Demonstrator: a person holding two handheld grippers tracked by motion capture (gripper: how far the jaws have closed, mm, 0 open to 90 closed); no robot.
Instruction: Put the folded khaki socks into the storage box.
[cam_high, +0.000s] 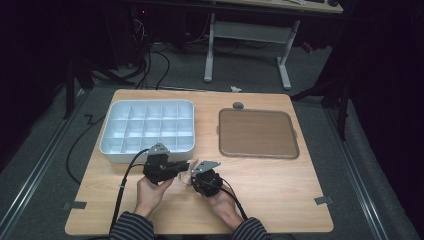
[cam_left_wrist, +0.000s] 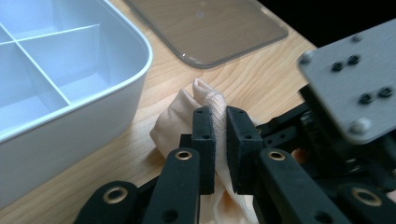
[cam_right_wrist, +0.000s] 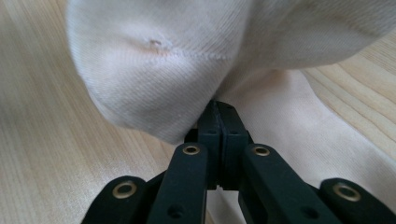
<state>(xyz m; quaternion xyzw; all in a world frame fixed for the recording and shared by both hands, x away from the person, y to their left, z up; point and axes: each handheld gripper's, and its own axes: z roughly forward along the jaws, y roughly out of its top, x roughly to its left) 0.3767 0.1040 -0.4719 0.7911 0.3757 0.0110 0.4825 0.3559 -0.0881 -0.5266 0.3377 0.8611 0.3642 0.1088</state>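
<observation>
A pale cream sock (cam_left_wrist: 180, 123) lies bunched on the wooden table (cam_high: 280, 185), just in front of the white tray. In the left gripper view my left gripper (cam_left_wrist: 218, 135) is shut on a fold of the sock, the fabric pinched between both pads. In the right gripper view my right gripper (cam_right_wrist: 219, 116) is shut on the sock (cam_right_wrist: 163, 60) too, its jaws pressed together under a rounded bulge of cloth. From the high view both grippers, left (cam_high: 172, 169) and right (cam_high: 196, 172), meet near the table's front middle with the sock (cam_high: 189, 167) between them.
A white divided tray (cam_high: 114, 150) with several compartments stands at the back left, its near wall (cam_left_wrist: 84, 126) close beside the sock. A brownish clear lid (cam_high: 257, 132) lies flat at the back right. Cables trail off the front edge.
</observation>
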